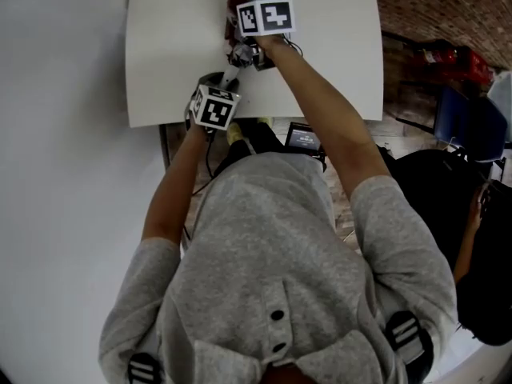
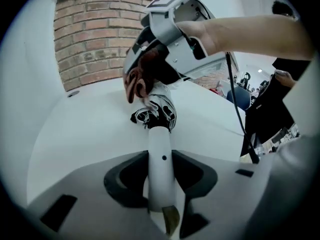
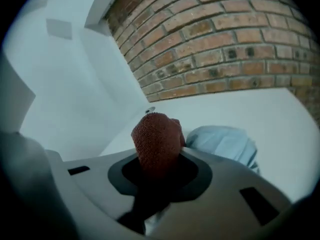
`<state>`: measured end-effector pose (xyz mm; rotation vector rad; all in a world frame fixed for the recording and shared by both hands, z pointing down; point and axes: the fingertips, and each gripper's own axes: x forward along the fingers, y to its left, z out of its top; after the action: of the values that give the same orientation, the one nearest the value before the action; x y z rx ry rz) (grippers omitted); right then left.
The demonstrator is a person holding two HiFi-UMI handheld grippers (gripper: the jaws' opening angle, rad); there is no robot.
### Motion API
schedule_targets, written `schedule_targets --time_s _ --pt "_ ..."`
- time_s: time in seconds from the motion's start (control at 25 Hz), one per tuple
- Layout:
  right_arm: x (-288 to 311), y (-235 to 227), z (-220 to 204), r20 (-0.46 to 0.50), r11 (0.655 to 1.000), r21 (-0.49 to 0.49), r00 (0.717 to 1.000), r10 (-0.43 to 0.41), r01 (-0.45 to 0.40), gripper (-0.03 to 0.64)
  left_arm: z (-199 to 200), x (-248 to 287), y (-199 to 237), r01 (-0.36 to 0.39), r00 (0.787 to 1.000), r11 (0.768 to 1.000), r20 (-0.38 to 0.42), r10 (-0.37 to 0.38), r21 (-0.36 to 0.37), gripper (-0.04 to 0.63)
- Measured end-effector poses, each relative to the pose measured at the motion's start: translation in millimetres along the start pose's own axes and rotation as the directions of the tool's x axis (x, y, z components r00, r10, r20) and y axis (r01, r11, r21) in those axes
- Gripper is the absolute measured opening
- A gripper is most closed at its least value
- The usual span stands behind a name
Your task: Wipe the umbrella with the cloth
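Beyond the desk's far edge rises a brick wall point(image 3: 225, 49); off to the right stands a person in dark clothes point(image 2: 277, 99). At the front edge of the white desk point(image 1: 320, 70), my left claw point(image 2: 160, 176) is clamped on the white handle of the folded umbrella point(image 2: 159, 111), which points toward the far edge. My right claw point(image 3: 157, 179) grips a rust-red cloth point(image 3: 156, 139) — bunched between the jaws and touching the umbrella's pale folded canopy.
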<state>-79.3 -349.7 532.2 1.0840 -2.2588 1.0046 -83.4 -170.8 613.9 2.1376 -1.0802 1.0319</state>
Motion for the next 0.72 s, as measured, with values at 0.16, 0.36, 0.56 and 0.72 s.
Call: schedule_targets --time_s 0.16,0.36,0.56,0.72 --pt "-14.1 -33.6 20.0 0.017 0.986 -0.112 0.992 -0.122 0.123 0.098 -1.0 -3.6 0.3 -0.003 1.0 1.0 -0.01 0.003 -0.004 0.15" --pt "-31.3 -67.3 33.4 0.043 0.963 -0.184 0.981 -0.19 0.195 0.098 -5.6 -9.4 -1.2 -0.006 1.0 1.0 -0.018 0.006 0.0 0.15" --pt "-41.4 -99.1 50.9 0.069 0.954 -0.176 0.969 -0.236 0.244 0.098 -3.0 -12.8 1.0 -0.01 0.999 1.0 -0.031 0.01 0.003 0.15" --pt "-50.0 -128.8 48.3 0.059 0.929 -0.193 0.949 -0.309 0.315 0.098 -6.5 -12.3 2.3 -0.017 0.999 1.0 -0.034 0.017 0.004 0.15"
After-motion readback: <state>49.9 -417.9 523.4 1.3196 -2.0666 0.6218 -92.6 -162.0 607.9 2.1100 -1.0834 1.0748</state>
